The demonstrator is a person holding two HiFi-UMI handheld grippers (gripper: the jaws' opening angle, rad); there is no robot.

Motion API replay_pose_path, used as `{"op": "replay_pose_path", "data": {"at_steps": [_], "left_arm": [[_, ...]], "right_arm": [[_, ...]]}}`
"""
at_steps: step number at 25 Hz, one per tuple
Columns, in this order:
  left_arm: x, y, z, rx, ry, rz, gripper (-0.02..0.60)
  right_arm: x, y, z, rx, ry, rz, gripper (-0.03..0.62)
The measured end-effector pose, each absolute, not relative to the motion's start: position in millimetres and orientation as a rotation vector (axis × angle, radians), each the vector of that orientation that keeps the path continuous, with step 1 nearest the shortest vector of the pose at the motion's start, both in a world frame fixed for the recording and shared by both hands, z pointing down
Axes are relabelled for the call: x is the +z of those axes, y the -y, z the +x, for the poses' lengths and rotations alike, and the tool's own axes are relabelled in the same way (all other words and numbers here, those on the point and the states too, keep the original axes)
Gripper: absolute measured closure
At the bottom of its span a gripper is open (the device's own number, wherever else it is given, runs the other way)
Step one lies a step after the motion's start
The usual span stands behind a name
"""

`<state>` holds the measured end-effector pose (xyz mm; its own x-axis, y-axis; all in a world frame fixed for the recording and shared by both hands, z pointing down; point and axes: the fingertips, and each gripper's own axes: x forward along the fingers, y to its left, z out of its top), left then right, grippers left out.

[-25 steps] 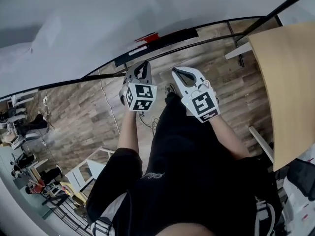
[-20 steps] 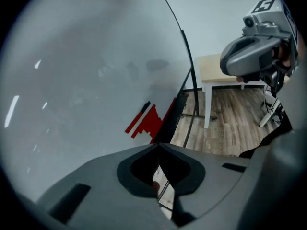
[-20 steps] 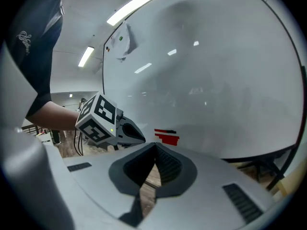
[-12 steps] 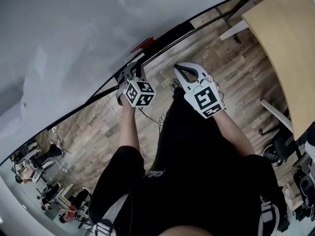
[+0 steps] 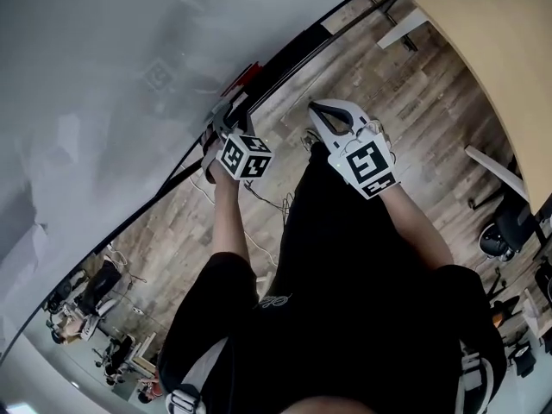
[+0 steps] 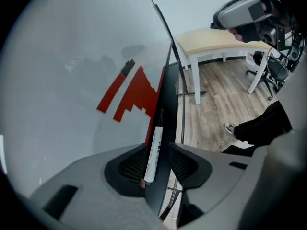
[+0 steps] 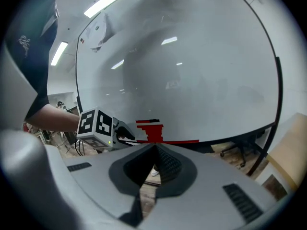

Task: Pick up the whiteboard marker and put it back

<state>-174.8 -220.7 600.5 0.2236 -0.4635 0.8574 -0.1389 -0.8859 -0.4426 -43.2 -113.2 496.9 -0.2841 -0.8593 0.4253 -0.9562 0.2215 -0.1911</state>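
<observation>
Head view, @kai: edges + free room, L to R?

@jo: whiteboard [image 5: 103, 102] fills the left side, angled. Black tray ledge [image 5: 289, 48] runs along its bottom edge, red marks [image 5: 244, 73] just above it. Left gripper [image 5: 226, 119] is right at that ledge. Right gripper [image 5: 316, 109] is beside it, apart from the board, over wood floor [image 5: 414, 110]. Floor is the open space btw the board and the light wood table [image 5: 492, 50] far right. Office chair [image 5: 509, 231] at lower right.

@kai: marker? jaws?

@jo: left gripper view: whiteboard marker [image 6: 154, 152] lies lengthwise on the ledge, btw the left jaws, close to the board-side pad; can't tell if touching. Jaws have just been opening, now spread, not pinching it. White barrel, small dark print along it, ends too dark to tell. Right gripper view: jaws pressed together at the tips, nothing btw them.
</observation>
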Motion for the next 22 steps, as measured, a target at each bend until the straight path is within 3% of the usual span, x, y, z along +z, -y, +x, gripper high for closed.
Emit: {"op": "replay_pose_path", "data": {"at_steps": [22], "left_arm": [[624.7, 227.7, -175.3, -1.860, -0.372, -2.050, 0.514]], "right_arm": [[510.2, 100.3, -22.6, 0.692, 2.175, 1.879, 0.592]]}}
